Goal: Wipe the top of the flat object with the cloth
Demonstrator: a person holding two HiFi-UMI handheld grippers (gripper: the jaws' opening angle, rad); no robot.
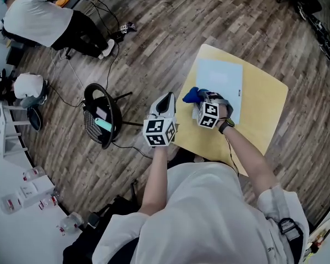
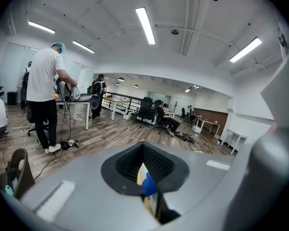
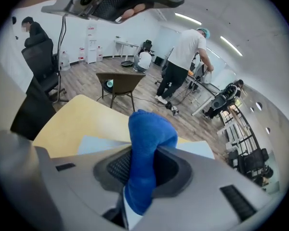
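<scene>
Left gripper (image 1: 166, 100) is held beside the table's left edge with its jaws closed together and nothing gripped. Only a thin slit is left between them, and yellow and blue are seen through it in the left gripper view. Right gripper (image 1: 202, 99) is clamped on the blue cloth (image 1: 190, 96), which is bunched and sticks up past the jaws. The cloth is positioned at the left edge of the flat pale-blue sheet (image 1: 223, 84); contact with the sheet probably exists but can't be confirmed from these angles. The sheet is laid flat on the yellow table (image 1: 264, 114). A black chair (image 1: 102, 114) is seen further left on the wood floor (image 1: 154, 26). A person in a white shirt (image 1: 38, 15) is seen well beyond it.
</scene>
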